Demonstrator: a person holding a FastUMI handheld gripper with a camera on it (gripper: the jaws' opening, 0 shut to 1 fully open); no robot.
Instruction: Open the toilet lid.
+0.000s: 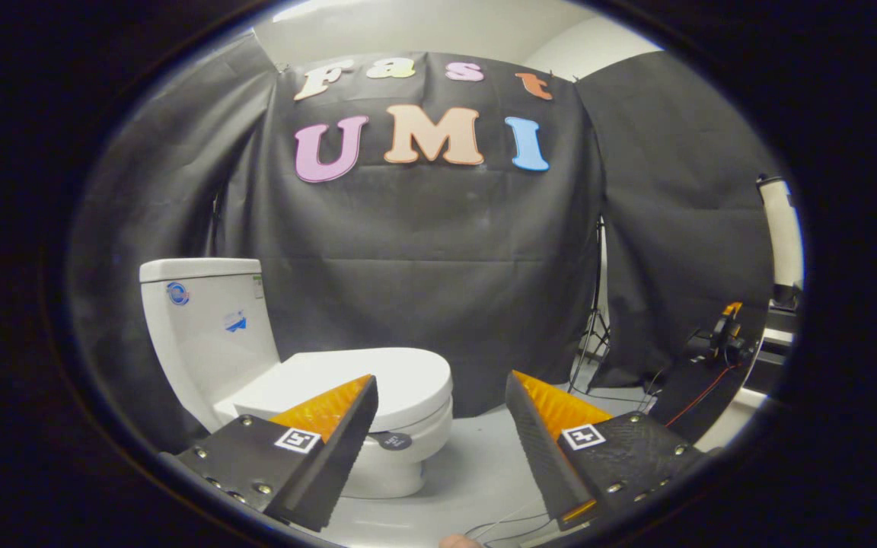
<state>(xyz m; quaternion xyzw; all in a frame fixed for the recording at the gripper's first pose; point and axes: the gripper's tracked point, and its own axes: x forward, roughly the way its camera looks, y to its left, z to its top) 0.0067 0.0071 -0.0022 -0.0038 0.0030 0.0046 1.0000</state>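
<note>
A white toilet [271,365] stands on the pale floor, its tank [202,320] against the black cloth wall. Its lid [377,380] lies flat, shut over the seat, with the rounded front edge pointing towards the space between my fingers. My gripper [442,384] is open, nothing between its fingers. The left finger [332,441] overlaps the near side of the lid in the picture, and I cannot tell if it touches. The right finger [553,441] is over bare floor, apart from the toilet.
A light-stand tripod [594,335] stands by the cloth wall beyond the right finger. Further right sit a black case with an orange-topped device [728,335] and cables [682,403]. A white post [781,228] rises at the far right. Thin cables [507,525] lie on the floor near me.
</note>
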